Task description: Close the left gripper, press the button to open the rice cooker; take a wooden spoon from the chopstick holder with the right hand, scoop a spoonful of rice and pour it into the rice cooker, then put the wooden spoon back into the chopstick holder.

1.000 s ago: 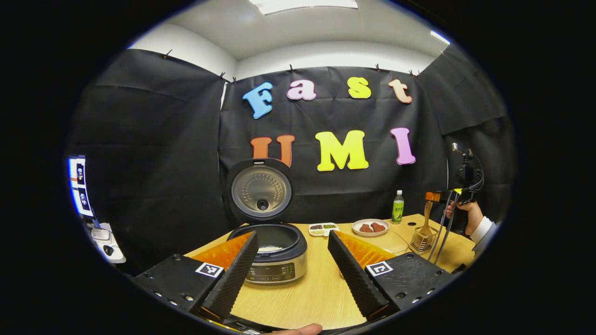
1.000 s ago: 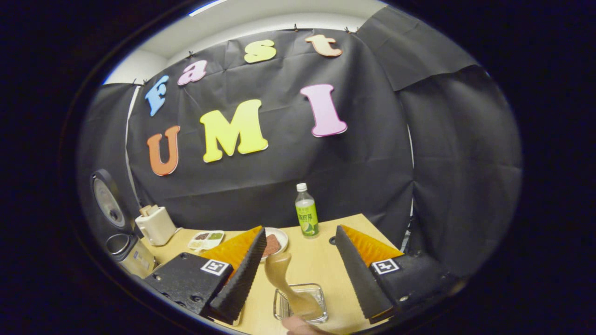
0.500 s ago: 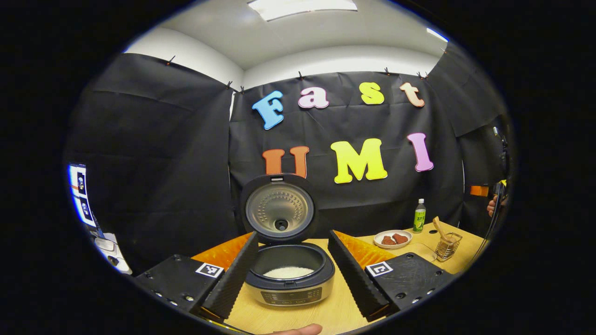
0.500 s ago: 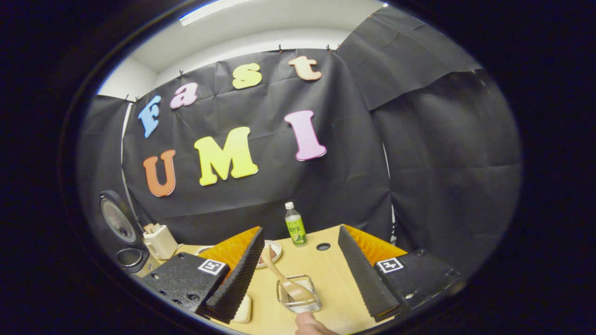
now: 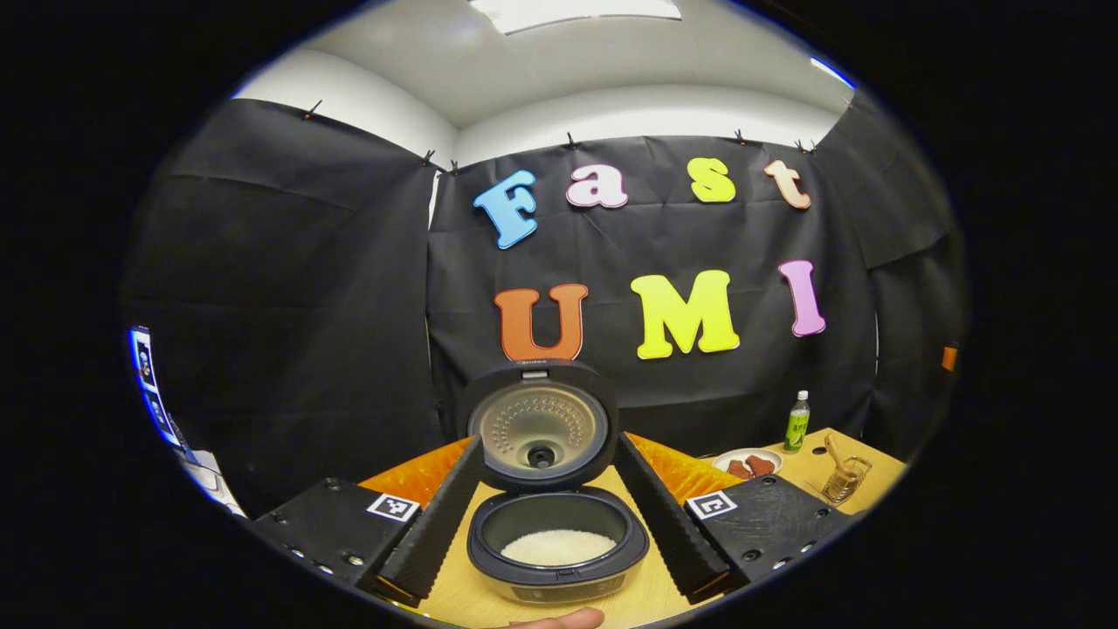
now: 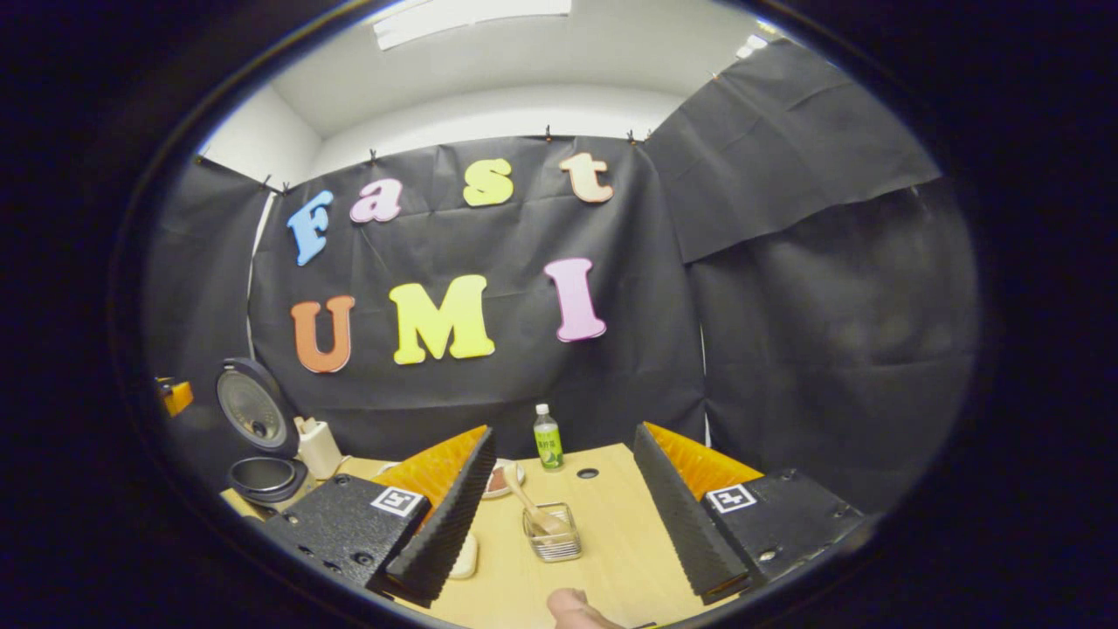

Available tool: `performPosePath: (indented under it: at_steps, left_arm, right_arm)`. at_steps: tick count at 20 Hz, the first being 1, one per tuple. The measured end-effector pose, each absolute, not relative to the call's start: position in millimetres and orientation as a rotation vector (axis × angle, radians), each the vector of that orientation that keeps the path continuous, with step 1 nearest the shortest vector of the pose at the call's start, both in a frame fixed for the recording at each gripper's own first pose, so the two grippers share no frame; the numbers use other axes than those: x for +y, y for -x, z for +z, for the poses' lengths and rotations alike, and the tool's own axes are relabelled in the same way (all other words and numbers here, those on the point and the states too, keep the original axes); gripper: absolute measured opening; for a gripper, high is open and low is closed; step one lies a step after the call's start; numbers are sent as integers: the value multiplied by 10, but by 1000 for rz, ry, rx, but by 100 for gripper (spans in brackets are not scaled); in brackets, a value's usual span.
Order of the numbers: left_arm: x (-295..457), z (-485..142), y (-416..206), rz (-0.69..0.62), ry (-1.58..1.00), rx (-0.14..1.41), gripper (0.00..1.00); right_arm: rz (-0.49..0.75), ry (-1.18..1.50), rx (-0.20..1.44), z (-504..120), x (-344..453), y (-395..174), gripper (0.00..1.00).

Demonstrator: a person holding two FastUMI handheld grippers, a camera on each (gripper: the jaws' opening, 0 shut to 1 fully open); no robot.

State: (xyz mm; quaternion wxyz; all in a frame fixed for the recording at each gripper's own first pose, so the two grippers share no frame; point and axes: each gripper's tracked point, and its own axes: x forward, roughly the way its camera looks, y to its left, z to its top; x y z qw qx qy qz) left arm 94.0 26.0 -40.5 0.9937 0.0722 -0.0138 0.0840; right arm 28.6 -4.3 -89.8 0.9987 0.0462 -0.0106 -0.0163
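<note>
Since both tongs point(image 6: 559, 515) withdrew, spoon point(image 6: 527, 503) rests in holder point(image 6: 552, 540)

Left gripper point(image 5: 548, 507): fingers spread wide, nothing between them, pointed level and forward. Right gripper point(image 6: 559, 515): fingers likewise spread wide, nothing gripped, raised and pointed forward. Fingertip of a holding hand point(image 6: 572, 607) at the lower edge of the right gripper view.
</note>
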Motion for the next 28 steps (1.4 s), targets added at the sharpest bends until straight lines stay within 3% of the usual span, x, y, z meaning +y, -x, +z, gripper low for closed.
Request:
performPosePath:
  at_steps: [3, 11, 22, 26, 28]
  left_arm:
    - [367, -155, -1108, 237, -181, -52, 96]
    - [350, 355, -1632, 251, -181, -128, 95]
    - [701, 132, -2908, 256, -123, -107, 95]
    - [925, 124, -3163, 301, -95, -101, 95]
    - [923, 98, -3259, 259, -16, -74, 95]
  right_arm:
    - [1, -60, -13, -907, 0, -62, 100]
    - [73, -29, -52, -865, 41, 114, 100]
    - [60, 29, -55, -989, 25, -123, 98]
    - [124, 37, -38, -1065, 248, -176, 100]
    - [139, 39, -39, -1053, 286, -171, 100]
